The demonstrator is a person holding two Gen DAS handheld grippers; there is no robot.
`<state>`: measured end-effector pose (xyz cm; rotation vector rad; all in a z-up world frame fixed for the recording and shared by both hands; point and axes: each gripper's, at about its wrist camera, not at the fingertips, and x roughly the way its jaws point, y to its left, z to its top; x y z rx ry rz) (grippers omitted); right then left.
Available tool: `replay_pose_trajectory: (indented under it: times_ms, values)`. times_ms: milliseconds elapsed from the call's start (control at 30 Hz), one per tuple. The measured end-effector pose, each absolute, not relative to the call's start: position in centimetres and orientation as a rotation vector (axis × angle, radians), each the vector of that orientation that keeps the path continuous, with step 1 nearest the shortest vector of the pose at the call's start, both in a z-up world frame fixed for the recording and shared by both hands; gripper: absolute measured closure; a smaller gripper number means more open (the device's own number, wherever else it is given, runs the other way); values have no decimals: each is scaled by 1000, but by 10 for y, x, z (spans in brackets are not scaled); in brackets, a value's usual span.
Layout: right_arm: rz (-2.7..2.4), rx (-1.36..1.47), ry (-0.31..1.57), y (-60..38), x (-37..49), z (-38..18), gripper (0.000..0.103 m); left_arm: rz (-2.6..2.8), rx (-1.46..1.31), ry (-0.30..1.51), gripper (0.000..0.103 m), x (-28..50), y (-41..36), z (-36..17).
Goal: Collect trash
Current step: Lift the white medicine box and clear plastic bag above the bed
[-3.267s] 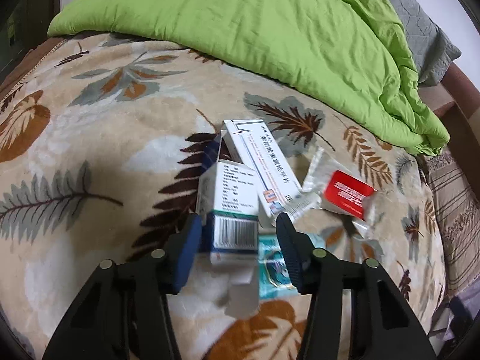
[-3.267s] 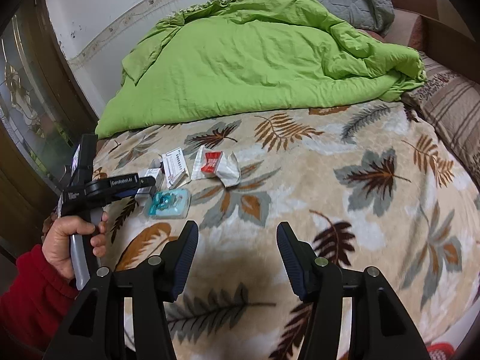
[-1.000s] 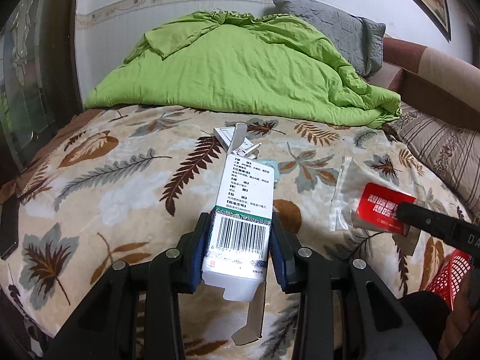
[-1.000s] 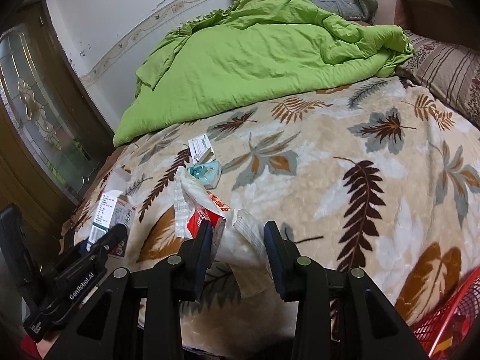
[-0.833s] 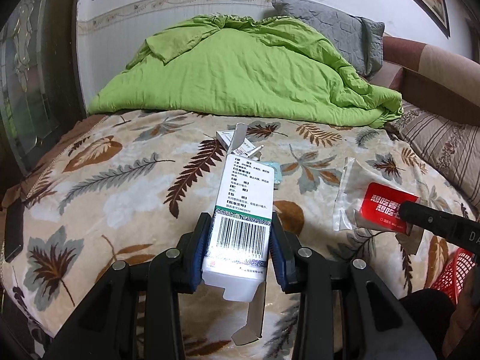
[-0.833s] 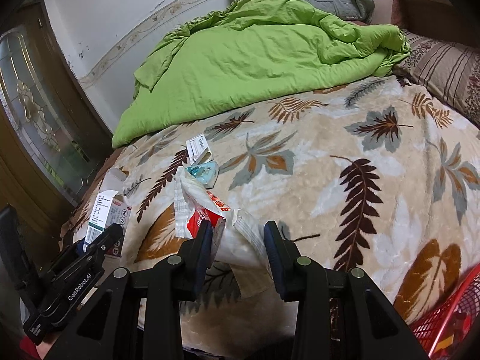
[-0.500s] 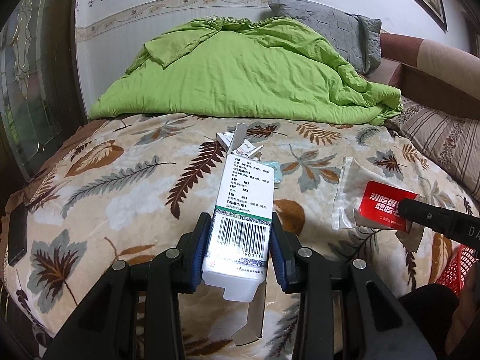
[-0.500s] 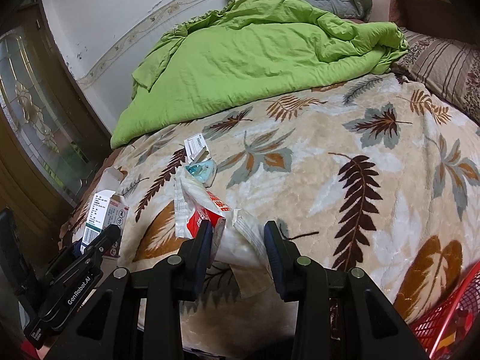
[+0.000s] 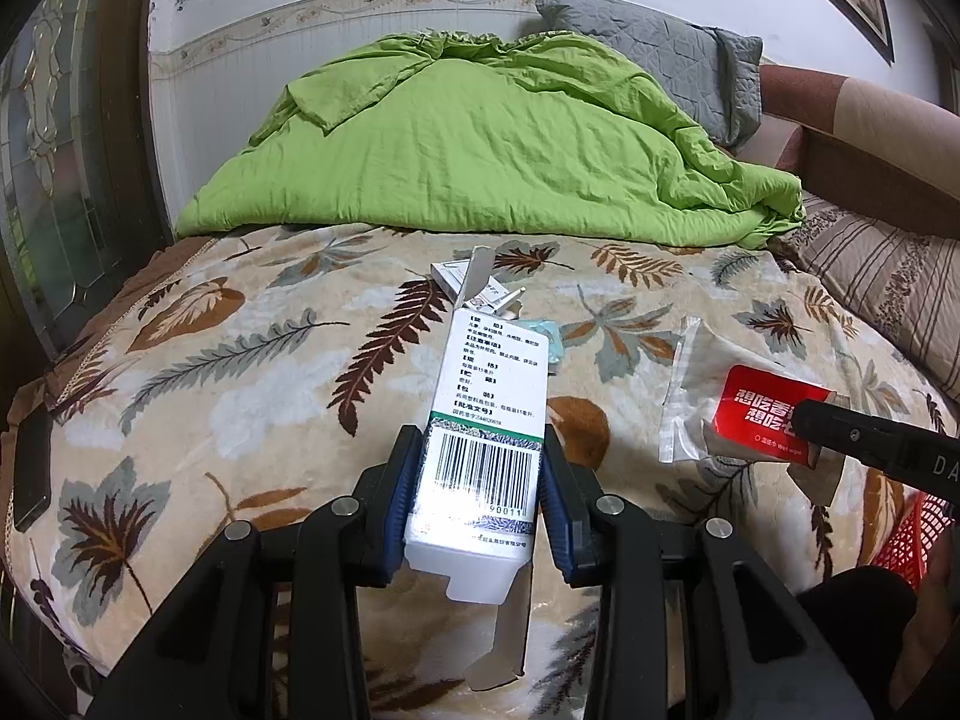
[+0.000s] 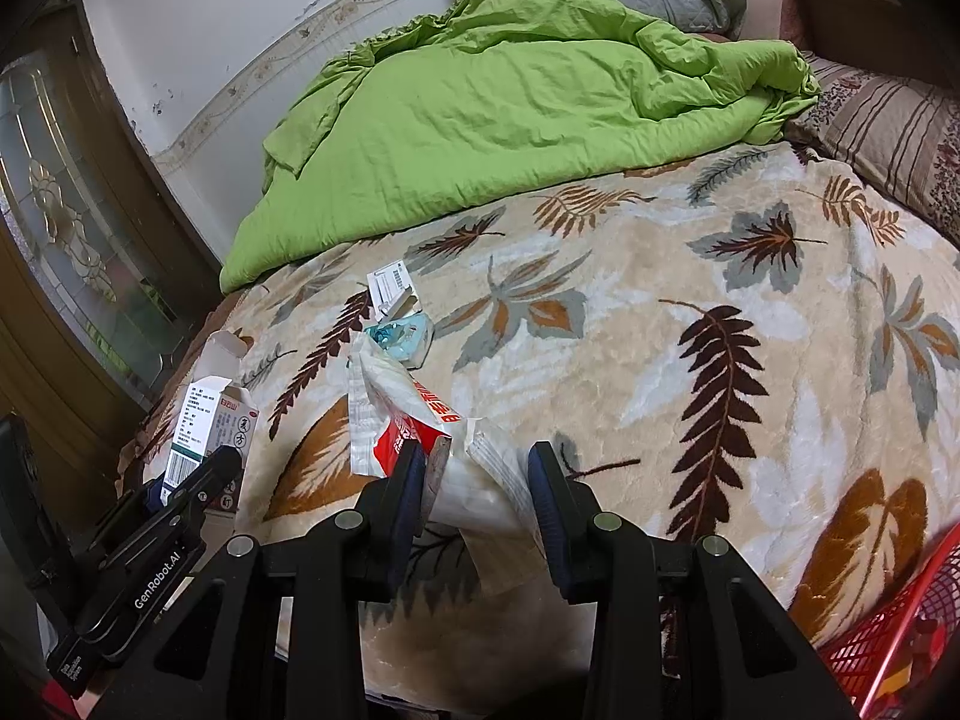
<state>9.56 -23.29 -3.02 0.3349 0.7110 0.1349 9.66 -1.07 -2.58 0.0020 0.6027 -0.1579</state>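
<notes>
green quilt (image 9: 480,144) behind leafy blanket (image 9: 240,372)

- Left tool (image 9: 480,504): two matte black arms, blue pads on the inner faces, round silver screws.
- Right tool (image 10: 474,498): same black build, blue pads, silver screws.
- White "GenRobot.AI" lettering on the left tool's side.

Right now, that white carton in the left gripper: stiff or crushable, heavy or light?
The white carton looks fairly stiff: its walls stay flat between the left gripper pads. Probably light and maybe empty, since both end flaps hang open. Thin card, so a harder squeeze would likely dent it.
</notes>
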Motion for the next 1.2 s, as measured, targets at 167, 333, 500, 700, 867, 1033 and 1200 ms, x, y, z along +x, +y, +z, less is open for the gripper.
replay_pose_trajectory:
  times_ms: [167, 333, 500, 700, 867, 1033, 1200]
  values:
    - [133, 336, 713, -233, 96, -31, 64, -157, 1, 602, 67, 96, -11, -26]
    - [133, 336, 713, -233, 96, -31, 64, -157, 1, 602, 67, 97, -11, -26]
    - [133, 335, 713, -233, 96, -31, 64, -157, 1, 604, 67, 97, -11, -26]
    - [132, 335, 714, -233, 96, -31, 64, -158, 3, 604, 67, 97, -12, -26]
    - [131, 336, 714, -233, 96, -31, 64, -158, 4, 604, 67, 96, -12, -27]
    - [131, 335, 714, -234, 96, -31, 64, -159, 4, 604, 67, 97, -12, -27]
    - [131, 336, 714, -234, 96, -31, 64, -159, 5, 605, 67, 97, -12, -27]
